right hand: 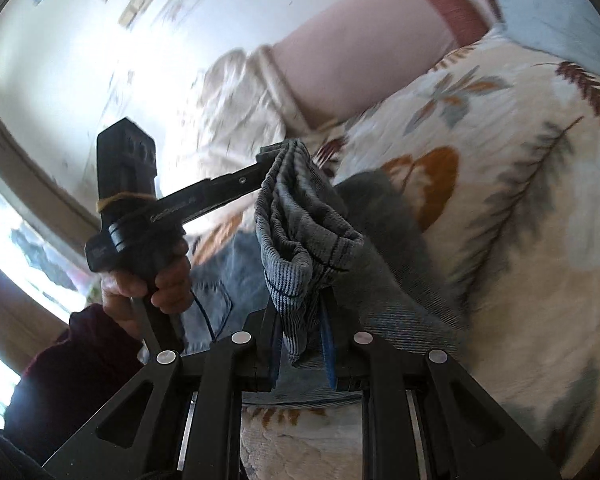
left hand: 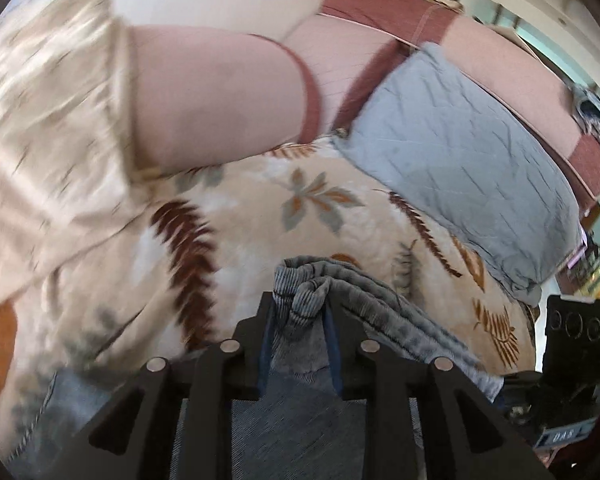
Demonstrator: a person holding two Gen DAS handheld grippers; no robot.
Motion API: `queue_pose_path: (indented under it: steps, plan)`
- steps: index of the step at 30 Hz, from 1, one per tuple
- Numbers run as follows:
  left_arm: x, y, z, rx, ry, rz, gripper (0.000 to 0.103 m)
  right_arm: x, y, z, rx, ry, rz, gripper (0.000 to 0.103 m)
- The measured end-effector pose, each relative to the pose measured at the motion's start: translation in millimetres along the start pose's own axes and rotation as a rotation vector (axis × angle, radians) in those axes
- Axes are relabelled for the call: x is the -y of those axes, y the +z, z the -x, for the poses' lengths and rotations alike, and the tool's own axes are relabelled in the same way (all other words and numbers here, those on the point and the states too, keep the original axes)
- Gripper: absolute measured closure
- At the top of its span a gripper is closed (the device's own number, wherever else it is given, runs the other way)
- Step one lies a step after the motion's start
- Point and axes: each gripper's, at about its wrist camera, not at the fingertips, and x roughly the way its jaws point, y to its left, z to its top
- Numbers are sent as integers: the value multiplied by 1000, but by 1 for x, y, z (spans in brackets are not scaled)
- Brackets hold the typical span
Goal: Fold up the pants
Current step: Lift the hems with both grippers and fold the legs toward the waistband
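Corduroy pants (right hand: 300,216) pinched by both tools, grey pillow (left hand: 472,160) beyond

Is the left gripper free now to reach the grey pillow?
Probably not: the left gripper is shut on the pants, so it must release them first. The grey pillow lies uncovered beyond it.

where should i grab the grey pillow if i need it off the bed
Take the pillow by its near bottom corner, coming in from the blanket side. That corner bunches into a loose point, and the rest lies flat against the headboard, though both grippers hold the pants.
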Motion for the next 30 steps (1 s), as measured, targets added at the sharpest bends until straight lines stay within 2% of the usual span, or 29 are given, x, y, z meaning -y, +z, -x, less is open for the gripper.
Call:
queue_pose_path:
  steps: [4,7,9,12,14,16,19,22,25,27,28,30]
  plan:
    - [-30,-13,15,41,63,81,73,-18,-12,-29,-56,-8,58,81]
    - [-52,-20,34,71,100,155,66,-27,-22,-41,-117,7,70,66]
    - [-59,-26,47,75,108,180,66,-31,-28,-51,-174,40,59,51]
    - [-54,-34,64,73,124,191,62,-36,-30,-53,-223,89,69,49]
    - [-41,-39,70,68,142,189,54,-35,-24,-45,-205,105,60,49]
    - [-23,-44,70,57,147,187,52,-27,-14,-35,-166,109,18,47]
    - [5,-58,61,12,201,180,52,-6,3,-21,-106,60,-65,44]
    - [33,-77,48,-28,241,145,52,16,9,-19,-97,9,-152,43]
    - [51,-98,29,-129,320,100,52,36,7,-25,-136,16,-246,44]
    - [54,-116,18,-213,352,93,52,47,3,-33,-204,-16,-294,46]
    - [55,-124,17,-226,370,103,52,48,5,-35,-212,-11,-306,46]
    - [56,-132,27,-190,364,123,52,49,4,-34,-250,-5,-317,47]
